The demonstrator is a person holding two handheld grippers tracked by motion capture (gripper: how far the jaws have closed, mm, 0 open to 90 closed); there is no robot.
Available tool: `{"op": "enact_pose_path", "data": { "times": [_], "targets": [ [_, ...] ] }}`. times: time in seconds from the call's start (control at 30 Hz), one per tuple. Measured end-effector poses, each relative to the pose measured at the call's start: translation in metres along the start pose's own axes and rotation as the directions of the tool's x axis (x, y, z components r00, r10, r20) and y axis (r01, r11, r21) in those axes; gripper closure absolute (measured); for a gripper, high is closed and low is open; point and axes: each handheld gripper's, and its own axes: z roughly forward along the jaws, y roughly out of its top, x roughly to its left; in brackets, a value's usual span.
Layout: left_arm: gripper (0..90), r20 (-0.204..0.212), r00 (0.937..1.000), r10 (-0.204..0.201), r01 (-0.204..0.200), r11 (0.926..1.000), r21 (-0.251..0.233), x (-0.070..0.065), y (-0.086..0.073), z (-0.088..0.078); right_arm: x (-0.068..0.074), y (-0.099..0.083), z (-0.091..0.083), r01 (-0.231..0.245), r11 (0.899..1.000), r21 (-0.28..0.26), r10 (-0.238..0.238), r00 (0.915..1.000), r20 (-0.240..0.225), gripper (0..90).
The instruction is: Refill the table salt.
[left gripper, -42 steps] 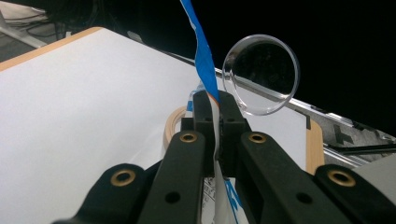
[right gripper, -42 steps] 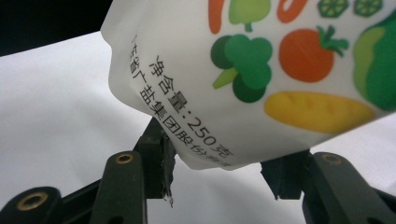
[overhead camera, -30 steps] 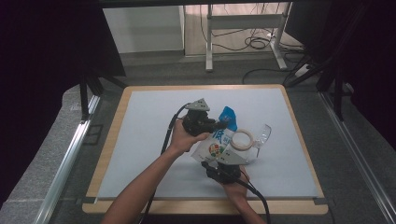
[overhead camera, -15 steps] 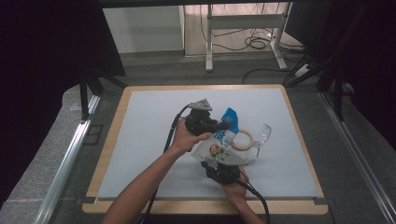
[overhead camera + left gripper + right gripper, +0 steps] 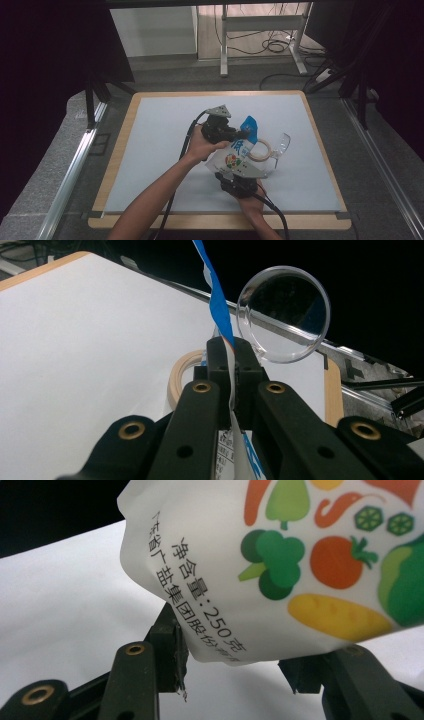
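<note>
- My left gripper point(image 5: 232, 375) is clamped tight on the blue top edge of the salt bag point(image 5: 236, 156).
- My right gripper point(image 5: 232, 670) grips the bag's bulging white bottom.
- The bag hangs above the white mat point(image 5: 160, 145), beside a tape ring point(image 5: 260, 150) and a clear plastic cup point(image 5: 284, 314).

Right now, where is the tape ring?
In the high view the tape ring lies flat on the white mat, right of centre, just right of the printed bag and left of the clear cup.
</note>
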Motion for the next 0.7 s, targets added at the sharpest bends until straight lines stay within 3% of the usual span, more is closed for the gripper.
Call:
{"op": "enact_pose_path", "data": {
  "times": [0.7],
  "targets": [
    [89.7,0.004,1.0000,-0.005,0.005,1.0000,-0.002,0.0042,-0.0001,0.0012,0.0021,0.0026,-0.0055,-0.020,1.000,-0.019,0.019,0.9994,-0.027,52.6]
  ]
}}
